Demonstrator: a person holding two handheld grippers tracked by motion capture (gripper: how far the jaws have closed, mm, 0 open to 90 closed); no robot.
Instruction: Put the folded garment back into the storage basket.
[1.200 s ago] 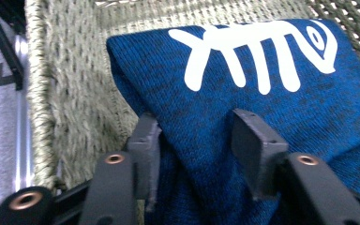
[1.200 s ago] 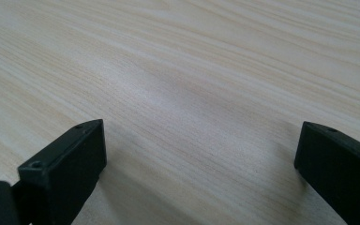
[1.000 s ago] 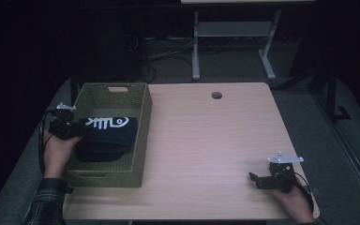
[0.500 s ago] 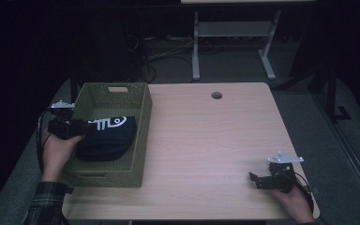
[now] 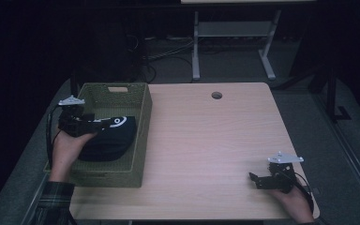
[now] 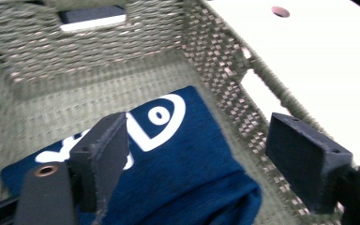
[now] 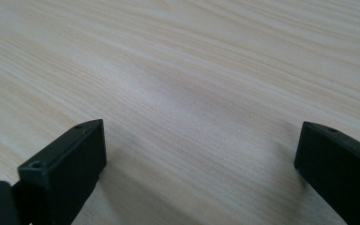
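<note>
A: Looking down from the high view, I am seeing the folded navy garment (image 5: 108,138) lying in the woven green basket (image 5: 140,136), its long axis running from the near-left of the basket toward the far-right, the white-printed end pointing at the far wall.

B: And in the left gripper view?

A: There the navy cloth (image 6: 178,164) is lying flat on the basket floor (image 6: 75,103), the folded edge nearest the camera, the white lettering (image 6: 161,119) facing up. Nothing else is sitting in the basket.

B: What is my left gripper (image 5: 90,125) doing?

A: Its jaws have just been opening and are now standing wide apart over the garment, the pads pressing on nothing. I am reading the cloth as let go.

B: Compared with a second ago?

A: The left hand (image 5: 68,147) is sitting a little higher and farther back toward the basket's left wall, and the garment is lying settled lower in the basket than before.

B: The right side?

A: My right gripper (image 5: 262,180) is resting on the bare wooden table (image 5: 206,140) near its front right corner, jaws spread wide with only wood between them, well apart from the basket. It is sitting where it was.
</note>
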